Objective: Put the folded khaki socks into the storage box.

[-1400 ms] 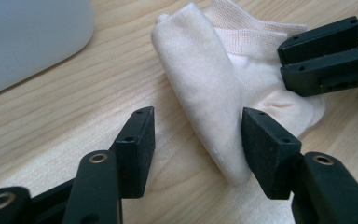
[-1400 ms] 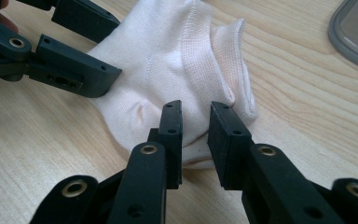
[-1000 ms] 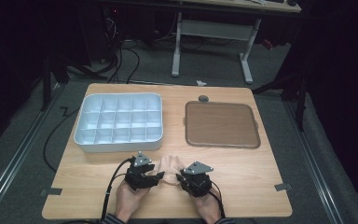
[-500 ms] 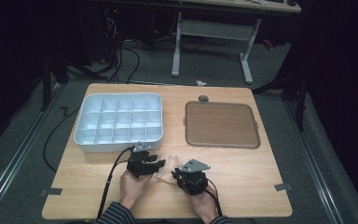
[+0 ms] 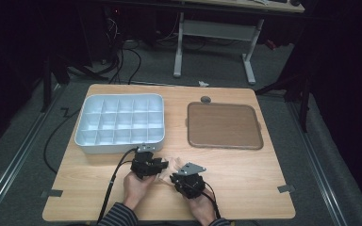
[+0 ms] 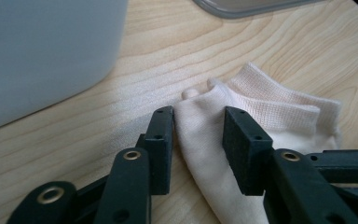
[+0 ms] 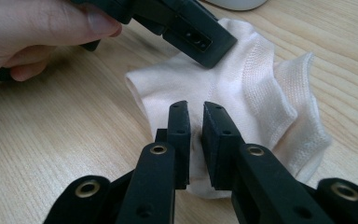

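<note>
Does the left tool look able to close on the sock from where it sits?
Probably yes: the left tool already straddles a fold of the sock, its jaws have just been closing, and nothing blocks them.

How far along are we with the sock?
Early on. Done: both grippers have reached the sock on the table. In hand: the right gripper pinches a fold of it, jaws nearly together. The left gripper has just been closing, with sock fabric between its jaws but not yet clamped. Left: the sock is still crumpled, and the divided bin and brown tray hold nothing.
</note>
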A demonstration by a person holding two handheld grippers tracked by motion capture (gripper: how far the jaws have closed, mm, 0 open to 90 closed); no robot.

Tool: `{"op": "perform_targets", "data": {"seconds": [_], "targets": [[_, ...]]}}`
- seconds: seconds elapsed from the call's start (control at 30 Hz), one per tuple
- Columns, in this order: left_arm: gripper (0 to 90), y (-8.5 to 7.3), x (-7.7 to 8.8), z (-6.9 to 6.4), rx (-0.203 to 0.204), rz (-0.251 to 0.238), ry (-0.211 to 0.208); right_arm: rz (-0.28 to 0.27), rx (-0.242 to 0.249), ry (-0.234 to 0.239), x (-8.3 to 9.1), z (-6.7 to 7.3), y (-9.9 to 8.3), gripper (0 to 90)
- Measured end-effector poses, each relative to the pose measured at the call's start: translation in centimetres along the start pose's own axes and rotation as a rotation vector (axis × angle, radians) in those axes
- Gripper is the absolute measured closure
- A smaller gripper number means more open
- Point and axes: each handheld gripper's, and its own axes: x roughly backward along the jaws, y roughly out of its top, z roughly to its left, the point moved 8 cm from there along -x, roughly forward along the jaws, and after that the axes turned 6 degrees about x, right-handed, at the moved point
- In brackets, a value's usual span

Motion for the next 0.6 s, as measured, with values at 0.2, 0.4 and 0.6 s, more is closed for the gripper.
{"op": "perform_targets", "data": {"seconds": [0.2, 0.4, 0.6], "targets": [[74.1, -0.08, 0.03, -0.11, -0.007, 0.007, -0.010, 0.001, 0.011, 0.003, 0.03, 0.17, -0.18, 81.4], [84.0, -0.23, 0.11, -0.42, -0.009, 0.019, -0.032, 0.006, 0.002, 0.019, 0.34, 0.42, -0.47, 81.6], [85.1, -0.19, 0.44, -0.50, -0.005, 0.021, -0.050, -0.003, 0.001, 0.020, 0.47, 0.58, -0.66, 81.8]]}}
